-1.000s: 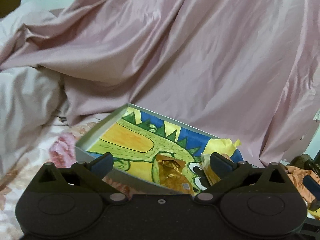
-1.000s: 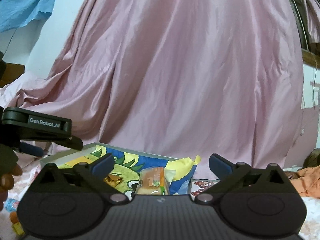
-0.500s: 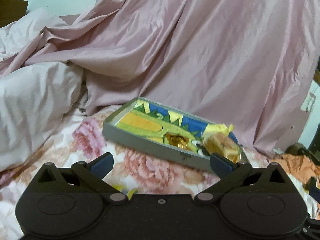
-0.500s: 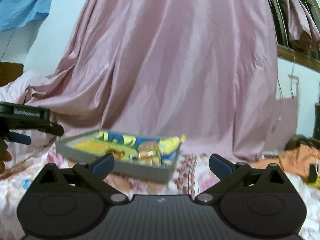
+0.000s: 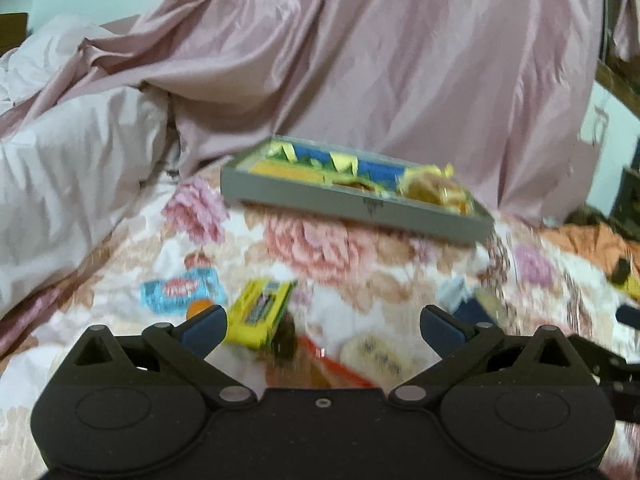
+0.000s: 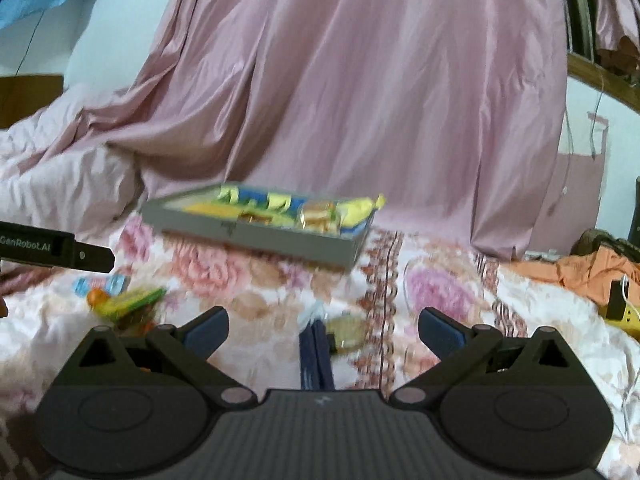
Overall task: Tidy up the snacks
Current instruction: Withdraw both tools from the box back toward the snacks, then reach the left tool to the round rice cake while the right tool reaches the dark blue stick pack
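A grey tray with a bright dinosaur picture inside lies on the flowered bedspread; it also shows in the right wrist view. It holds gold-wrapped snacks. Loose snacks lie nearer: a blue packet, a yellow-green box, a round biscuit pack, a dark blue packet. My left gripper is open and empty above them. My right gripper is open and empty over the dark blue packet.
Pink satin sheets hang behind the tray. A pale quilt is bunched at the left. Orange cloth lies at the right. The left gripper's side pokes into the right wrist view.
Both grippers have pulled back from the tray, which now looks smaller and farther. The loose snacks on the bedspread have come into view. Both stay open.
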Demonstrator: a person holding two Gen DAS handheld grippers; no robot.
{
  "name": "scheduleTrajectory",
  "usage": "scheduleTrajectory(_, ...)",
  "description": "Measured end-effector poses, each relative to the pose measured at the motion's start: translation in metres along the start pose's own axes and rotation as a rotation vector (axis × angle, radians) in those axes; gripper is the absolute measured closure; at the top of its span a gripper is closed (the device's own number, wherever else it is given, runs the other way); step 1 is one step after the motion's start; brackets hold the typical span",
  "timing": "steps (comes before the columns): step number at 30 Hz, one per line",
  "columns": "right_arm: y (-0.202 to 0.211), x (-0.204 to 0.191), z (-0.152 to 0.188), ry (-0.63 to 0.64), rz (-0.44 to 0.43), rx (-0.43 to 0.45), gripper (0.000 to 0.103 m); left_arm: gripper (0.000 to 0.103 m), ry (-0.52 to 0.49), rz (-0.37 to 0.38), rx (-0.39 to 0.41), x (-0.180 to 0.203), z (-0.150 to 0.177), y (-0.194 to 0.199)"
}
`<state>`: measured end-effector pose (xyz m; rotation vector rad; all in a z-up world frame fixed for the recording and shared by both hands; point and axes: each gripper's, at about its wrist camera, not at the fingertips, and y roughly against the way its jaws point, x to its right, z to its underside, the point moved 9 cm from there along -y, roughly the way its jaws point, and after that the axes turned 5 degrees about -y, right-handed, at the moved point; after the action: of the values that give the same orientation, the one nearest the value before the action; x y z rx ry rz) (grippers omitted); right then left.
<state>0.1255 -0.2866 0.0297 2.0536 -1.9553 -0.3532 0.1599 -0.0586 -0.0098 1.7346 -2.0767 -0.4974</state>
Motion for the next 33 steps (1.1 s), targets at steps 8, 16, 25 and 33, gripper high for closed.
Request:
scheduleTrajectory(8, -0.005, -0.004, 0.034, -0.013, -0.025, -0.151, 0.0, 0.001, -0.093, 0.034, -0.099, 0.007, 0.038, 0.0)
scheduleTrajectory(16, -0.021, -0.001, 0.052, -0.035, -0.033, -0.24, 0.0, 0.001, -0.144, 0.05, -0.141, 0.013, 0.049, -0.01)
scheduleTrajectory(25, -0.038, 0.003, 0.064, -0.064, -0.036, -0.32, 0.0, 0.001, -0.21, 0.083, -0.173, 0.022, 0.049, -0.026)
scheduleTrajectory(33, -0.05, 0.008, 0.067, -0.082, -0.037, -0.35, 0.0, 0.001, -0.279, 0.12, -0.18, 0.031, 0.043, -0.044)
